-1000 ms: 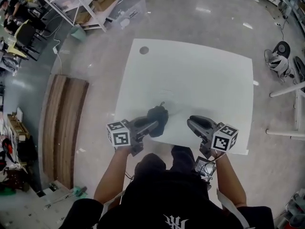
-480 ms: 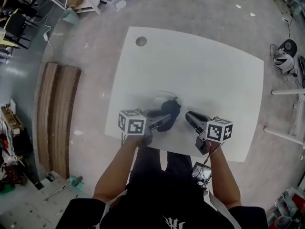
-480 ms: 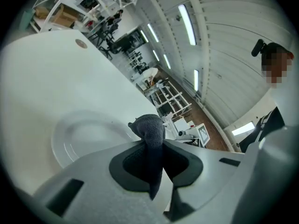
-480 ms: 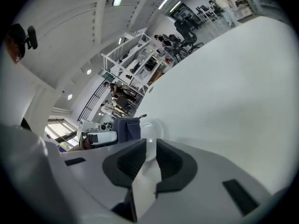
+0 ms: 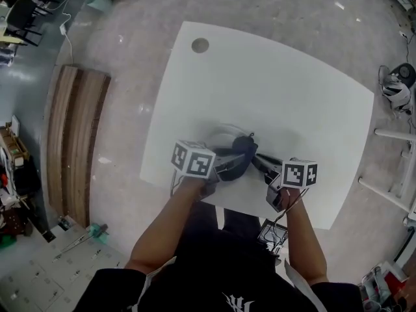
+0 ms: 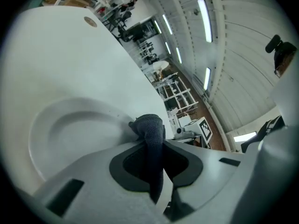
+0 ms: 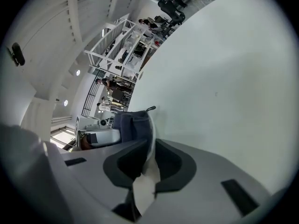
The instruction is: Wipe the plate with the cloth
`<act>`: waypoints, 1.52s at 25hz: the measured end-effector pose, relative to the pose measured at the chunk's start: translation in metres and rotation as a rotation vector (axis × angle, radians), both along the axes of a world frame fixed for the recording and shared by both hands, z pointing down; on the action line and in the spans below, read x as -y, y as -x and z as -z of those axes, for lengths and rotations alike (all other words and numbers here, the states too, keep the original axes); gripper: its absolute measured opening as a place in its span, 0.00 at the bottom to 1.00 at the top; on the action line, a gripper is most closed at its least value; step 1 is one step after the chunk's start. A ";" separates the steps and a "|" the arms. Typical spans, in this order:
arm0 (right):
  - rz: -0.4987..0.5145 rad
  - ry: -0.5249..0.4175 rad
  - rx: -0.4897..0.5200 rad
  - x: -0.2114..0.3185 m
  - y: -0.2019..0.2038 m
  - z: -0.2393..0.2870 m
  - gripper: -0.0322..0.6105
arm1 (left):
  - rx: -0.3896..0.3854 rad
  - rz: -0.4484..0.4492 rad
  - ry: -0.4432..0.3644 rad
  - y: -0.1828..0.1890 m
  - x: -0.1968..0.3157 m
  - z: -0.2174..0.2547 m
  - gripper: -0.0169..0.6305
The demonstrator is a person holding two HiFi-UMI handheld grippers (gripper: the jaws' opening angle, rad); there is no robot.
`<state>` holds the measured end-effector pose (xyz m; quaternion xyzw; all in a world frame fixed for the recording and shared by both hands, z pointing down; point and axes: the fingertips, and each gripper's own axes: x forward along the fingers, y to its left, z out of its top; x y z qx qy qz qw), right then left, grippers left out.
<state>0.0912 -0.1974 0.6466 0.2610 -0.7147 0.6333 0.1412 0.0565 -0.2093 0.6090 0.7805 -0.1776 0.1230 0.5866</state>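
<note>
Nearest me, both forearms are reaching forward and slightly inward over the near edge of the worktop (image 5: 292,96), so the two tools are meeting in a shallow V just left of its middle. I am clamping the left tongs (image 5: 231,163) tight on the dark cloth (image 5: 242,149), which is bunching between the pads and poking out past the tips. The left gripper view is showing that free wad at the right rim of the white plate (image 6: 70,134), though I cannot tell whether it is touching. I am pinching the right tongs (image 5: 261,160) narrow on what I take to be the plate's rim, a thin white edge running between the pads, with the cloth just beside it on the left. The plate seems to be lying on the worktop just beyond the tips, pale on pale and hard to trace from the head view. To wipe well, I judge I should be pressing the wad flat onto the plate's face and sweeping leftward and away in overlapping arcs, with the right tongs anchoring the rim so nothing slides. Too hard a pull there could tip the plate. Farthest off, a small round hole (image 5: 200,45) is sitting near the worktop's far left corner.
</note>
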 end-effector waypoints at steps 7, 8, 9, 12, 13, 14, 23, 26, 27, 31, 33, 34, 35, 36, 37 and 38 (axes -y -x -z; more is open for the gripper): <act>-0.013 0.020 0.015 -0.001 -0.002 -0.005 0.09 | 0.145 -0.078 0.023 -0.002 0.003 -0.016 0.10; -0.018 0.020 0.017 -0.001 -0.002 -0.005 0.09 | 0.188 -0.098 0.010 0.002 0.003 -0.019 0.10; -0.020 0.019 0.017 -0.001 -0.003 -0.004 0.09 | 0.235 -0.119 -0.007 0.007 0.004 -0.022 0.10; -0.025 0.021 0.011 -0.003 -0.003 -0.003 0.08 | 0.374 -0.181 -0.058 0.026 0.006 -0.029 0.10; -0.028 0.023 0.010 -0.003 -0.004 -0.003 0.08 | 0.416 -0.196 -0.076 0.032 0.007 -0.031 0.10; -0.032 0.024 0.011 -0.004 -0.004 -0.003 0.08 | 0.453 -0.208 -0.093 0.039 0.008 -0.032 0.10; -0.065 0.023 0.014 -0.005 -0.004 -0.005 0.08 | 0.600 -0.185 -0.214 0.093 0.026 -0.027 0.10; -0.072 0.023 0.015 -0.005 -0.002 -0.005 0.08 | 0.633 -0.150 -0.237 0.114 0.031 -0.019 0.10; -0.074 0.022 0.016 -0.005 -0.001 -0.004 0.08 | 0.655 -0.145 -0.248 0.122 0.033 -0.016 0.10; -0.078 0.013 0.022 -0.001 0.001 0.000 0.08 | 0.658 -0.117 -0.283 0.132 0.032 0.005 0.10; -0.082 0.012 0.023 -0.002 0.001 0.000 0.08 | 0.514 -0.072 -0.244 0.111 0.025 0.019 0.10; -0.086 0.013 0.024 -0.002 0.001 0.000 0.08 | 0.426 -0.055 -0.213 0.095 0.019 0.025 0.10; -0.089 0.014 0.025 -0.003 0.000 0.001 0.08 | 0.338 -0.046 -0.181 0.077 0.013 0.030 0.10; -0.092 0.016 0.027 -0.004 0.000 0.001 0.08 | 0.262 -0.048 -0.153 0.057 0.006 0.033 0.10; -0.095 0.018 0.028 -0.004 -0.001 0.001 0.08 | 0.211 -0.066 -0.136 0.036 0.001 0.034 0.10; -0.097 0.020 0.029 -0.004 -0.002 0.001 0.08 | 0.186 -0.097 -0.130 0.017 -0.005 0.031 0.10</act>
